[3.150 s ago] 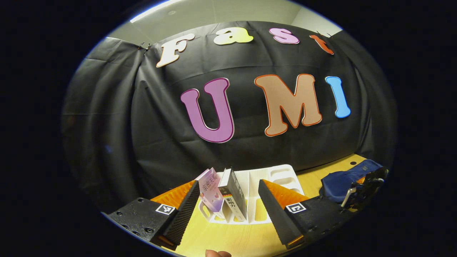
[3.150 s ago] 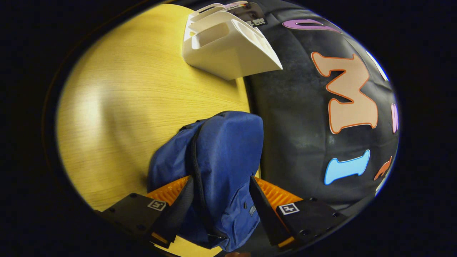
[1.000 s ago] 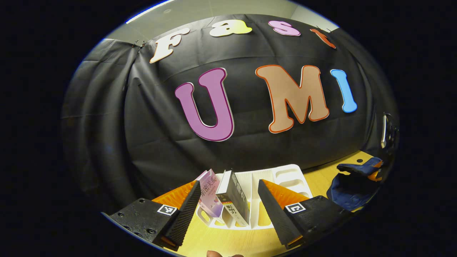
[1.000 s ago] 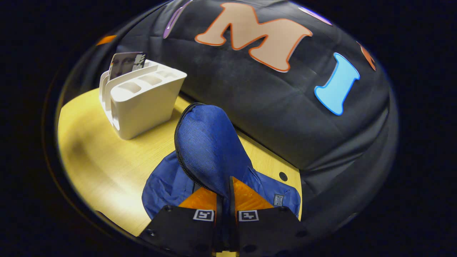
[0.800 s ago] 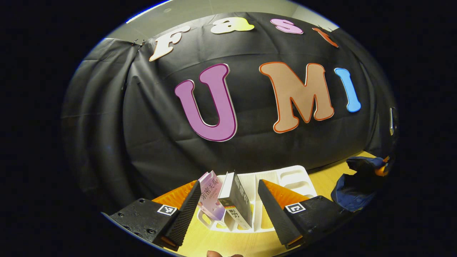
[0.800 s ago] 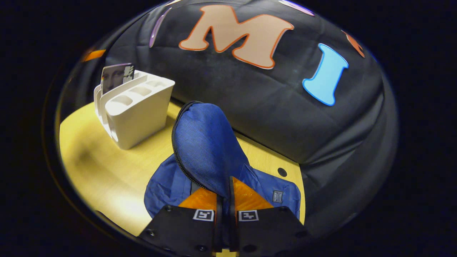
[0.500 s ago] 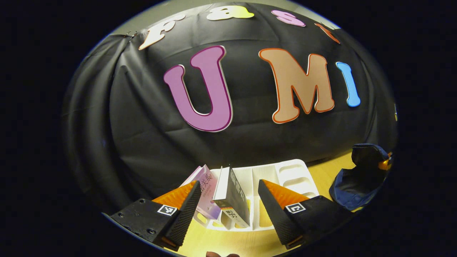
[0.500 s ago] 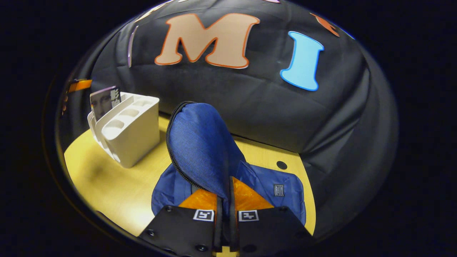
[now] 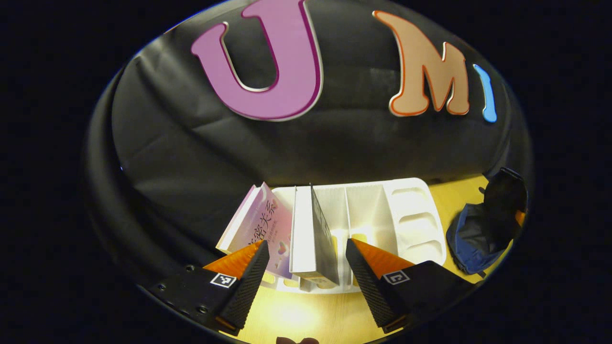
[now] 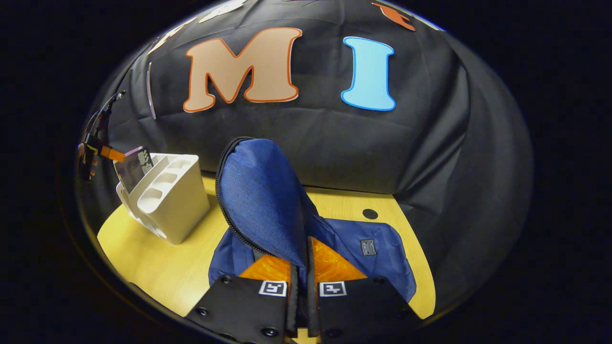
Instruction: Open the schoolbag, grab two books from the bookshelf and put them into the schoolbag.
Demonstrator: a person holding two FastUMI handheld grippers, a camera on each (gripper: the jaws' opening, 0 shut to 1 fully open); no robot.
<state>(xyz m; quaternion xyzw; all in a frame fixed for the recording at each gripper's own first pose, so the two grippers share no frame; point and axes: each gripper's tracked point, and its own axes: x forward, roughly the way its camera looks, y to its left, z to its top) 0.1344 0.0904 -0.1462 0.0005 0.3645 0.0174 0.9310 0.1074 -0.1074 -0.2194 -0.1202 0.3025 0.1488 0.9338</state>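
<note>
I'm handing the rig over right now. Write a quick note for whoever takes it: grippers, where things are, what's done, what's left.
Right gripper: shut on the schoolbag flap, holding it lifted off the table.
Left gripper: open, fingers either side of the dark book, not yet gripping.
Both books, dark and pink, stand in the left slots of the white bookshelf; the bag lies to its right.
Done: flap raised, bag held open.
Left: close on the dark book, move it into the bag, then the pink one.

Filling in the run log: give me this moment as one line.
left gripper: open, straddling dark book in bookshelf | right gripper: shut on schoolbag flap, held up | pink book: in bookshelf
</note>
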